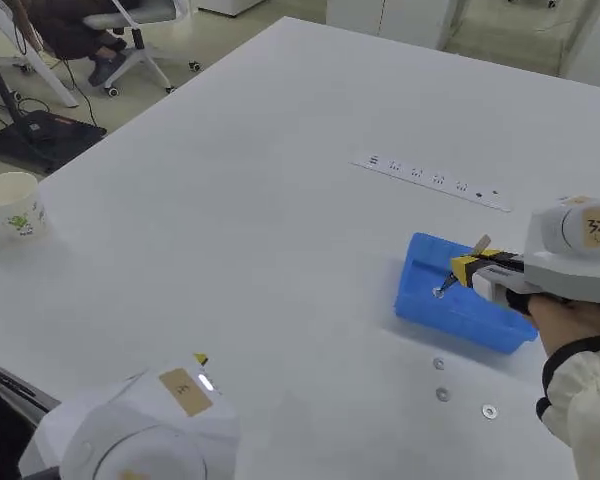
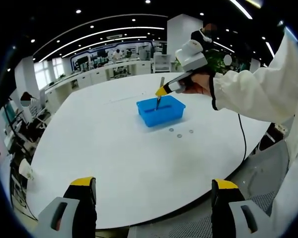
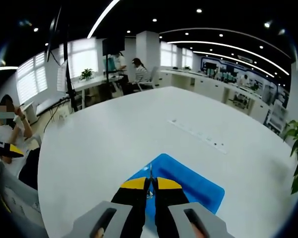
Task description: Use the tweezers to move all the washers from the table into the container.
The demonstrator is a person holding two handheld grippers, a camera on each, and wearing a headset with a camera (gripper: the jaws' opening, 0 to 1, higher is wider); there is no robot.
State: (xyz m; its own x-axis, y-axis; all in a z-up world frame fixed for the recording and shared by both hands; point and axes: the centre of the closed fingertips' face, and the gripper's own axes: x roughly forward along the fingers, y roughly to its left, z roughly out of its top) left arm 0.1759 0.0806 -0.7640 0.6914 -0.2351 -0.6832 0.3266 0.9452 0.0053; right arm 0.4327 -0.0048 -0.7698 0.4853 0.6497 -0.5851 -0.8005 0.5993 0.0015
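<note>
At frame right, the right gripper (image 1: pixel 467 268) is clenched on the tweezers (image 1: pixel 448 284), whose tips are inside the blue container (image 1: pixel 480 318). Three washers (image 1: pixel 442 395) lie on the table (image 1: pixel 280 200) just below it. The left gripper (image 2: pixel 153 184) stands released.

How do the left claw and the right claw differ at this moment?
The left claw is open, its jaws wide apart with nothing between them; the right claw is shut on the tweezers. The left claw hangs by the table edge, far from the work; the right claw is above the blue container, with the tweezers pointing down into it. Both have yellow-tipped jaws.
</note>
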